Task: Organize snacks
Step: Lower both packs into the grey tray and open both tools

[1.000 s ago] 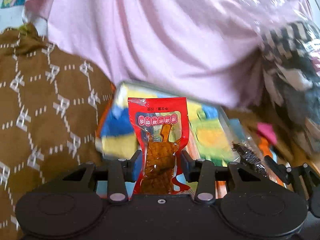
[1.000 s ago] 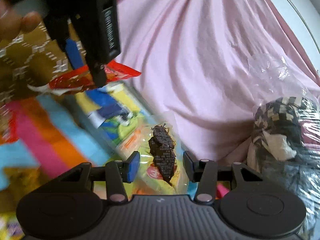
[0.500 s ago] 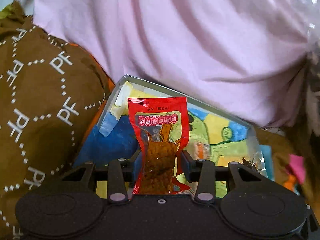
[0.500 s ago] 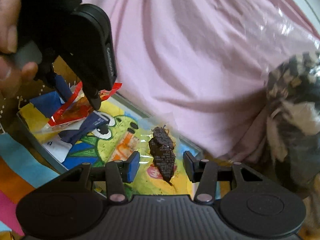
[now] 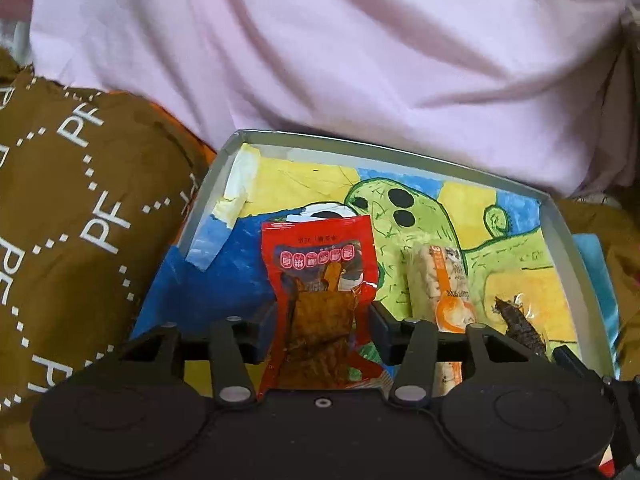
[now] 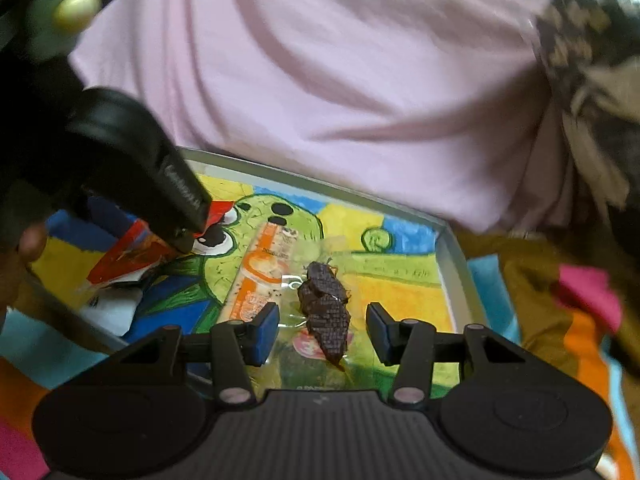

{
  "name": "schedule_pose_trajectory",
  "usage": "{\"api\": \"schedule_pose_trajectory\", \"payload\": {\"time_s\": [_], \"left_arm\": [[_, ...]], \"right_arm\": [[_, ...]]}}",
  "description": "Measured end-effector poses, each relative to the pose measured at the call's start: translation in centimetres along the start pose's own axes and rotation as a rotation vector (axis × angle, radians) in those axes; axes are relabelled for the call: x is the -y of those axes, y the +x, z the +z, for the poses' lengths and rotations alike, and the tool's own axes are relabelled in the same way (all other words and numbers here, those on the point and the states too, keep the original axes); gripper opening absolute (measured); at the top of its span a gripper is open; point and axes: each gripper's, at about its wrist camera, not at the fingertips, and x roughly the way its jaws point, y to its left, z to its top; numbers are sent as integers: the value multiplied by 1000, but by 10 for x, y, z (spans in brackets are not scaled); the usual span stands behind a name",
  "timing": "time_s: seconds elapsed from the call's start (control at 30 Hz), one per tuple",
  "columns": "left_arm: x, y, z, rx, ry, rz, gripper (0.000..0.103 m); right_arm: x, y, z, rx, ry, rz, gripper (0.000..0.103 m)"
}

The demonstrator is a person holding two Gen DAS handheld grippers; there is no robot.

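One broad pink cloth (image 5: 360,60) fills the far half of both views, lying in soft folds. To its left a brown fabric (image 5: 80,220) printed with white "PF" letters and dotted lines bulges up against the left wall of a shallow grey tray (image 5: 556,240). The tray's back edge sits against the pink cloth. Its floor is lined with a painted sheet: a green cactus-like figure with black spots, on yellow and blue patches. In the right wrist view, a cover striped in orange, blue and pink (image 6: 24,360) shows under and beside the tray.

The left tool (image 5: 324,312) hangs over the near left part of the tray with a red snack packet (image 5: 320,248) between its pads. Its jaws have just been opening. The packet is pinched in at the waist there, and both pads appear to touch it. From the right wrist view, this packet slopes down towards the tray floor.

The right tool (image 6: 322,320) is over the near right part of the tray, its jaws set fairly narrow. A clear packet with a dark ridged snack (image 6: 324,312) lies between its pads. The film's edges are hard to make out, but the tool seems to grip it.

An orange-and-white stick snack (image 5: 444,280) lies on the tray floor between the two packets.
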Motion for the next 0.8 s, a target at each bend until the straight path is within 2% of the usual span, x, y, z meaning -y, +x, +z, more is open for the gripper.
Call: {"api": "schedule_pose_trajectory", "payload": {"time_s": [0.13,0.23,0.3,0.37,0.47,0.6,0.73,0.8], "left_arm": [[0,3,-1,-32,4,3,62],[-4,0,-3,-41,-24,4,67],[-7,-5,-3,-34,-43,-1,76],[-8,-14,-3,-13,-45,-1,82],[-8,-29,-3,29,-29,0,90],[-11,-54,-3,99,-23,-2,100],[-18,-84,-5,158,-37,-11,102],[-21,-99,-8,186,-42,-15,102]], "right_arm": [[8,2,-1,-1,52,11,54],[9,2,-2,0,61,12,59],[10,2,-1,-1,76,24,65],[11,-1,0,6,88,35,76],[10,-10,3,30,88,40,86],[11,-27,10,66,87,40,94],[18,-51,18,119,107,45,102],[21,-66,23,153,109,40,103]]}}
